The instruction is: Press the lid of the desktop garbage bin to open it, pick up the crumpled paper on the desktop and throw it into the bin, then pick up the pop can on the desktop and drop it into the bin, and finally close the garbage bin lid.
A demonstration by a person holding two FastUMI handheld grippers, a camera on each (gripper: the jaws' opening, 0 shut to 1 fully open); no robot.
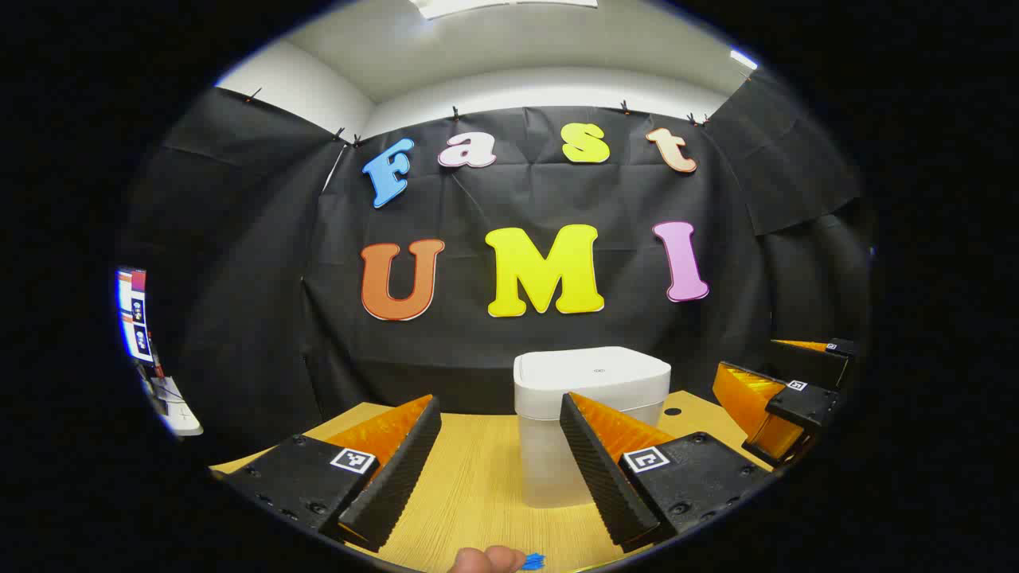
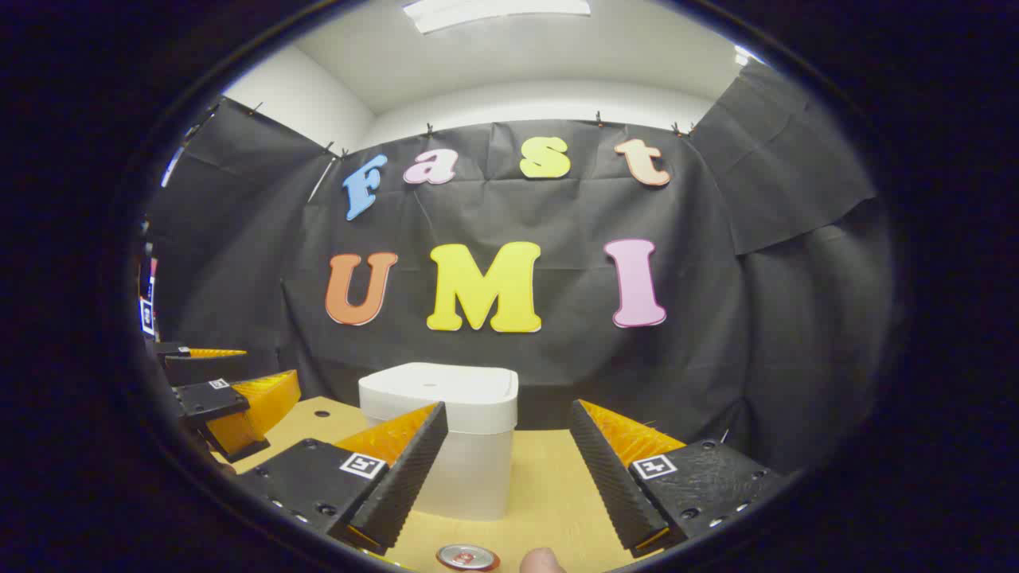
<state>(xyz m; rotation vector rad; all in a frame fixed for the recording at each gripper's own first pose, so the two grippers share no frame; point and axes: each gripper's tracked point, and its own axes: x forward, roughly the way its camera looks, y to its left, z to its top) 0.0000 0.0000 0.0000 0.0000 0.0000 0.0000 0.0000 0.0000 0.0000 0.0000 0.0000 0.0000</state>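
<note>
The white garbage bin [image 1: 593, 398] stands on the wooden desktop with its lid down. My left gripper [image 1: 498, 402] is open in front of it, nothing between its fingers, and the bin sits just behind the right finger. In the right gripper view the bin [image 2: 446, 414] is left of centre, behind the left finger of my open, empty right gripper [image 2: 508, 406]. The silver top of the pop can [image 2: 468, 557] peeks in at the bottom edge. A small blue bit [image 1: 533, 561] lies at the bottom edge of the left gripper view; I cannot tell what it is.
The right gripper [image 1: 784, 398] hangs to the right of the bin, the left gripper [image 2: 231, 398] to its left. A fingertip [image 1: 486, 559] pokes in at the bottom. The desktop [image 1: 478, 477] has a small round hole [image 1: 673, 411]. A screen [image 1: 134, 314] stands far left.
</note>
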